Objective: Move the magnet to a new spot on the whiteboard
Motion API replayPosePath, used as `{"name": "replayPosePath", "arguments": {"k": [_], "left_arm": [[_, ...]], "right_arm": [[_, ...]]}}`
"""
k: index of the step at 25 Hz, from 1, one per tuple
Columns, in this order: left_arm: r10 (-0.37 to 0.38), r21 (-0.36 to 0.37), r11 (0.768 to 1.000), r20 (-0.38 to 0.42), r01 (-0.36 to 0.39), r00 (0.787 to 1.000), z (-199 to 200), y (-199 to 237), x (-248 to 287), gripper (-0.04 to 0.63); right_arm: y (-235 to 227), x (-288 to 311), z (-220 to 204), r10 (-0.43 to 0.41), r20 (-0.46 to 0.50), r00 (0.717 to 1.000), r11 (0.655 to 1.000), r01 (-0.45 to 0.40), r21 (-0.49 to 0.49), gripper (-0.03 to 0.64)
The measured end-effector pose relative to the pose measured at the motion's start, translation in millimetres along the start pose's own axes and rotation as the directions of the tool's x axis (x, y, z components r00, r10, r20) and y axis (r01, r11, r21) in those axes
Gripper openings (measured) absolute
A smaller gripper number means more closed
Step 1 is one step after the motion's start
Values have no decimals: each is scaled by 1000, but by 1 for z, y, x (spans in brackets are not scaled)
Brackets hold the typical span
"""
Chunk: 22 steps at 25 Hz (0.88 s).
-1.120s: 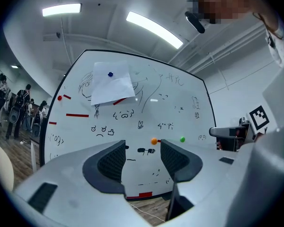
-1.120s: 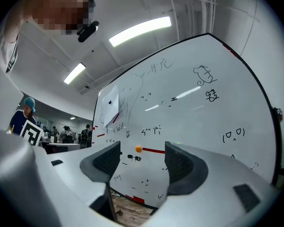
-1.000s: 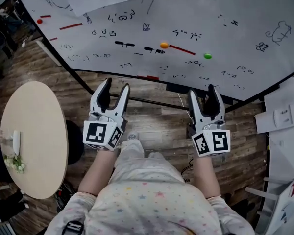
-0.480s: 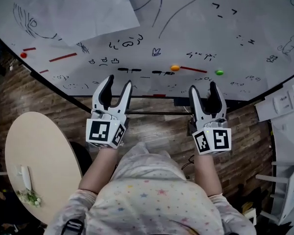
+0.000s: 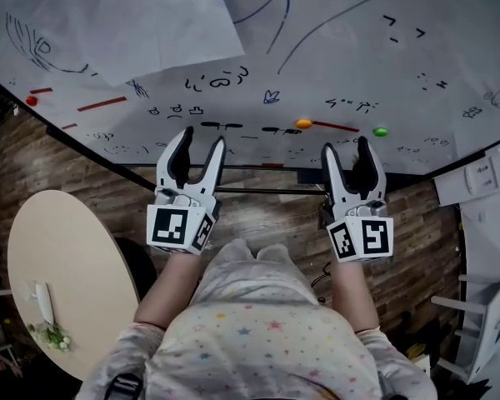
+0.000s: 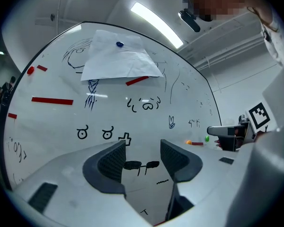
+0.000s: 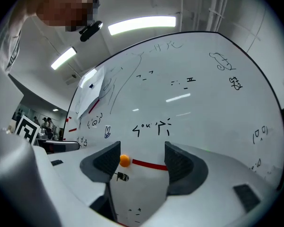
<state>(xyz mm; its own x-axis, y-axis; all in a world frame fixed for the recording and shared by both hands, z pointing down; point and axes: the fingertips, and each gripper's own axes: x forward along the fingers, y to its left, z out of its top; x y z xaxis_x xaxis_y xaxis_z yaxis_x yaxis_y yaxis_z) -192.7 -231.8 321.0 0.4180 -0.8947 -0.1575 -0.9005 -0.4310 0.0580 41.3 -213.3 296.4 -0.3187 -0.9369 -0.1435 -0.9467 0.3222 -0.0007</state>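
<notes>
One magnet (image 5: pixel 303 124) now nearer right gripper (image 5: pixel 346 146)

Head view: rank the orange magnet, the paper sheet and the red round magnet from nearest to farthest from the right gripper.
1. orange magnet, on the whiteboard just left of the right gripper.
2. paper sheet, upper left of the board.
3. red round magnet, far left edge.

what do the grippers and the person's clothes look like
Both the left gripper and right gripper are white, each with a two-fingered claw lined with dark ribbed pads and a cube of black-and-white square markers. The top is pale with pastel stars.
</notes>
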Motion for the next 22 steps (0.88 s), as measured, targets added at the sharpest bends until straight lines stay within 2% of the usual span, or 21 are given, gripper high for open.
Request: {"name": "replayPosePath", "arguments": {"k": [4, 12, 22], "left_arm": [[24, -10, 1000, 0, -24, 1000, 0, -10, 5, 210], [18, -10, 1000, -2, -18, 1000, -3, -40, 22, 210], [9, 3, 1000, -10, -9, 1000, -11, -60, 38, 210]], "right_arm": [[-12, 1, 2, 13, -7, 1000, 1000, -13, 0, 274], [-42, -3, 3, 4, -4, 1000, 1000, -4, 9, 265], [-70, -8, -5, -48, -18, 999, 999, 48, 5, 264]]}}
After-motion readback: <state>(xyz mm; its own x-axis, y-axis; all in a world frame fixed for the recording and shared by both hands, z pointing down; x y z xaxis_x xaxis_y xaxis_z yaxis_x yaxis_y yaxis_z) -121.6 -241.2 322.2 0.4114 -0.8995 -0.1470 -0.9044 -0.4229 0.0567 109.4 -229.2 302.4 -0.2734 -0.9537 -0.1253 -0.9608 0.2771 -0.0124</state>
